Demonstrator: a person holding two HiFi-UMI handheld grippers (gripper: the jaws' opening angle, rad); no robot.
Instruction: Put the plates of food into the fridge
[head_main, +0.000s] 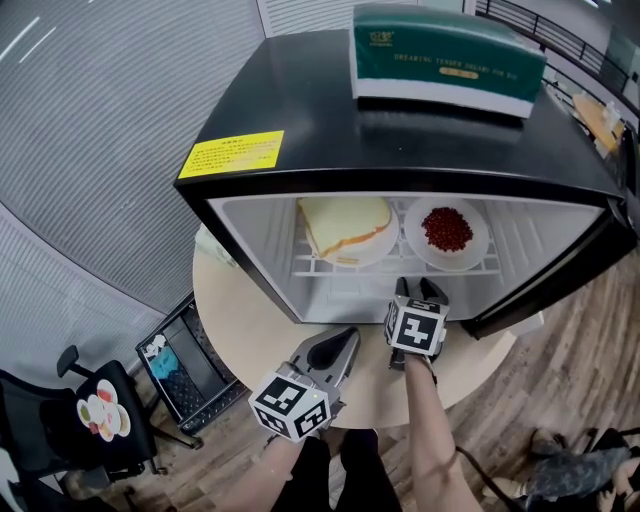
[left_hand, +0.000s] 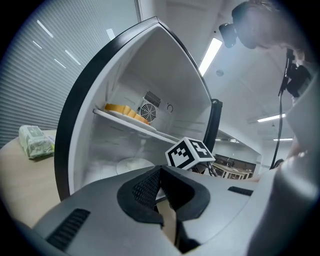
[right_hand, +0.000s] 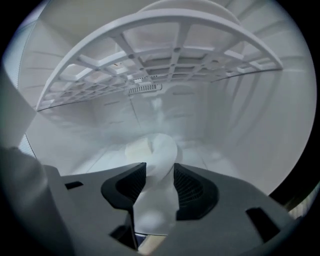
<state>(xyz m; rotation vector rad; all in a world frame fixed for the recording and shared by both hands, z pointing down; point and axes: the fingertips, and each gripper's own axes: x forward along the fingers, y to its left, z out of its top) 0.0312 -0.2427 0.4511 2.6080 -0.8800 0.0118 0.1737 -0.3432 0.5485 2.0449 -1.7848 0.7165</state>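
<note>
black fridge (head_main: 400, 120) open, bread plate (head_main: 345, 232) and red food plate (head_main: 447, 232) on shelf (head_main: 400, 266); right gripper (head_main: 420, 291) spread, left gripper (head_main: 347, 340) pressed together.

I see a box (head_main: 445, 55) on the fridge (head_main: 400, 140); inside, on the shelf (head_main: 400, 266), bread plate (head_main: 345, 232) left of second plate (head_main: 447, 232).

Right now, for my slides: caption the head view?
Open mini fridge on a round table, shelf holding a bread plate and a plate of red bits.
</note>
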